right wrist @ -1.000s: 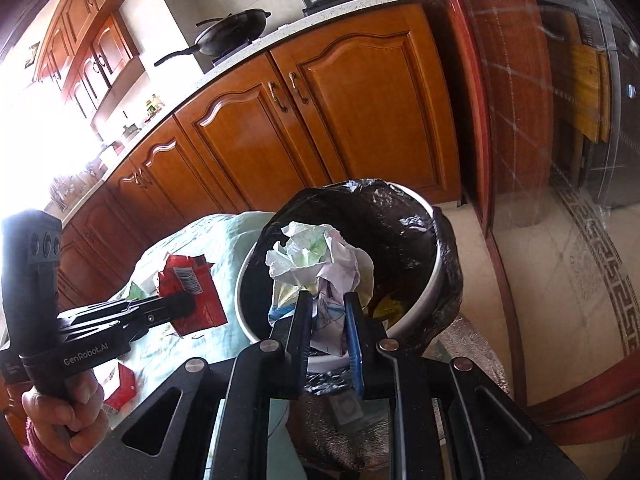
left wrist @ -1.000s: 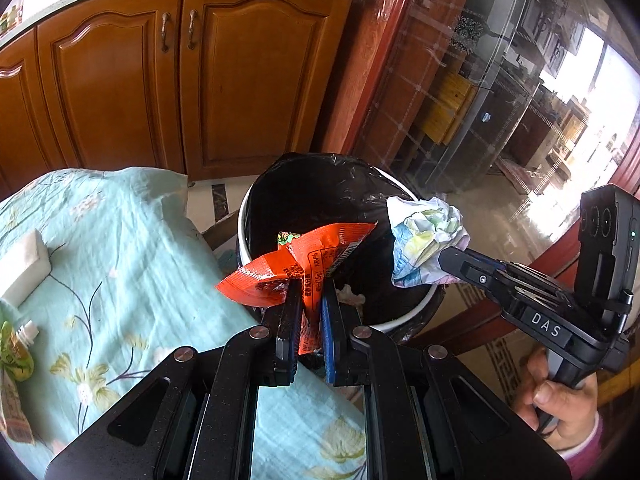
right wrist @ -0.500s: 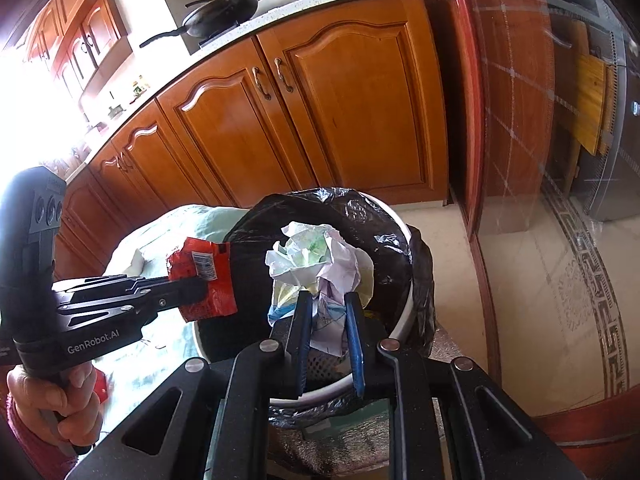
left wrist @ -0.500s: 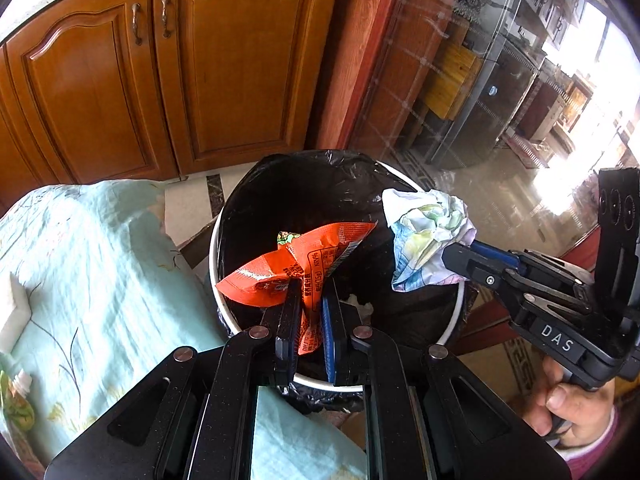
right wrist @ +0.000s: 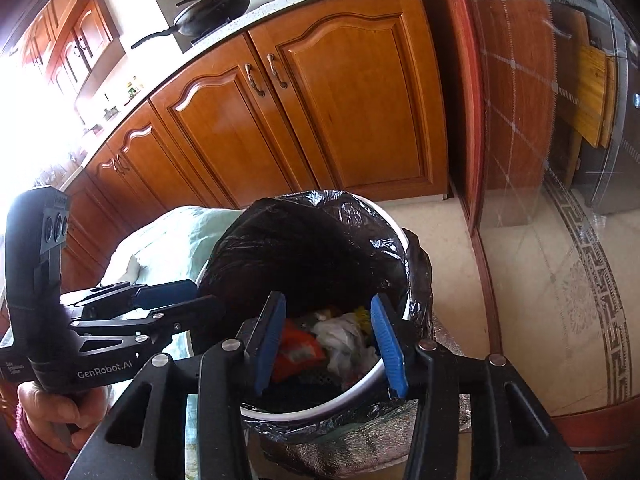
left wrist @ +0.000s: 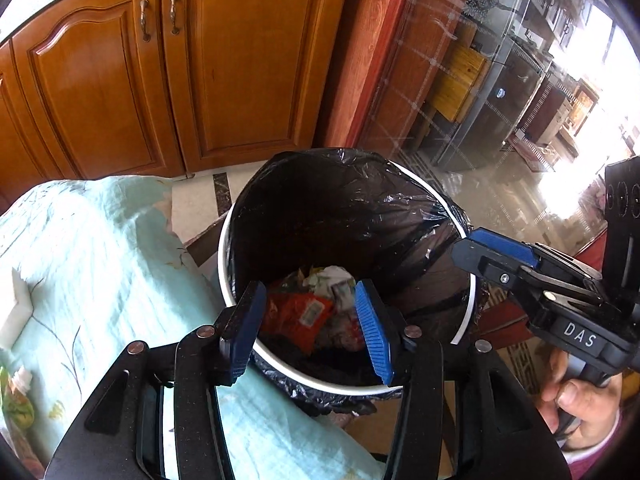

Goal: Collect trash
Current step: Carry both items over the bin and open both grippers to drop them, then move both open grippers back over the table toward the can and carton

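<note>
A white trash bin (left wrist: 464, 322) lined with a black bag stands beside the table; it also shows in the right wrist view (right wrist: 374, 372). An orange snack wrapper (left wrist: 298, 316) and a crumpled paper ball (left wrist: 336, 280) lie at its bottom, also seen in the right wrist view as the wrapper (right wrist: 298, 350) and the paper (right wrist: 340, 336). My left gripper (left wrist: 308, 330) is open and empty above the bin's near rim. My right gripper (right wrist: 328, 344) is open and empty above the bin. The right gripper shows in the left wrist view (left wrist: 486, 250); the left gripper shows in the right wrist view (right wrist: 192, 300).
A table with a light green flowered cloth (left wrist: 100, 260) lies left of the bin, with a white block (left wrist: 16, 308) and a green wrapper (left wrist: 12, 400) on it. Wooden kitchen cabinets (left wrist: 192, 64) stand behind. A glass door (right wrist: 560, 120) is at the right.
Both grippers opened over the bin. The orange wrapper and the paper ball dropped from the jaws to the bottom of the bin.
</note>
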The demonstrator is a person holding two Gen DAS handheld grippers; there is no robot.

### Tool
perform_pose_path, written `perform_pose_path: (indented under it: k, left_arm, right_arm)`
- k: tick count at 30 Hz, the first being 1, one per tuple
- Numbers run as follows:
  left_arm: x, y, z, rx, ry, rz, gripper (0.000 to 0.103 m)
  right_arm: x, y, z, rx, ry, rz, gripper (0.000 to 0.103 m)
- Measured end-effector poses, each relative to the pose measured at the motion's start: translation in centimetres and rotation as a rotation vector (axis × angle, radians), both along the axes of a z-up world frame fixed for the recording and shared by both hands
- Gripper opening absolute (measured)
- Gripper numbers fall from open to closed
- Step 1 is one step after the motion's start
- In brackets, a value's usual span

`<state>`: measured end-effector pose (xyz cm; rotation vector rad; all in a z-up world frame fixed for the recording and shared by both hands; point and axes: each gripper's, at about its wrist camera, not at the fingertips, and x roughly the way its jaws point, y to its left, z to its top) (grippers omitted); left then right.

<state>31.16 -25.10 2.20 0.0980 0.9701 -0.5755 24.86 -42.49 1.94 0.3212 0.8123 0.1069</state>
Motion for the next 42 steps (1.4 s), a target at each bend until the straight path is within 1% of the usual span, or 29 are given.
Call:
perform_pose_path:
  k: [4, 7, 9, 10, 12, 13, 21, 27, 35, 42]
  left_arm:
    - [-1.1, 2.1, 0.3, -0.03, -0.014, 0.043, 0.047]
    - [-2.5, 4.2, 0.4, -0.061, -0.026, 0.089, 0.05]
    - [-3.5, 5.6, 0.4, -0.084, -0.03, 0.118, 0.05]
    - [-4.1, 6.3, 0.4, -0.093, -0.031, 0.129, 0.051]
    - [-5.1, 7.6, 0.3, -0.107, -0.035, 0.152, 0.051]
    - [-5.7, 8.3, 0.2, -0.113, -0.036, 0.163, 0.051]
    - [-9.1, 12.7, 0.1, -0.122, -0.049, 0.234, 0.054]
    - [-10.7, 16.1, -0.1, -0.132, -0.047, 0.295, 0.054]
    - [-12.2, 21.0, -0.2, -0.111, -0.058, 0.367, 0.054]
    - [-12.8, 24.8, -0.1, -0.1, -0.066, 0.427, 0.054]
  right_arm:
    - [-0.8, 0.0, 0.4, 0.024, -0.025, -0.009, 0.047]
    - [-1.8, 0.3, 0.7, 0.047, -0.047, -0.017, 0.047]
    - [-2.5, 0.7, 0.9, 0.069, -0.065, -0.018, 0.052]
    - [-2.8, 0.9, 0.9, 0.079, -0.073, -0.019, 0.059]
    - [-3.5, 1.4, 1.0, 0.1, -0.093, -0.019, 0.069]
    - [-3.9, 1.8, 1.0, 0.111, -0.102, -0.019, 0.072]
    - [-5.9, 4.9, 0.6, 0.174, -0.118, 0.011, 0.072]
    - [-7.0, 7.9, -0.1, 0.2, -0.102, 0.049, 0.072]
    - [-7.9, 12.1, -1.3, 0.205, -0.065, 0.119, 0.072]
    - [-8.0, 14.5, -1.4, 0.199, -0.055, 0.161, 0.072]
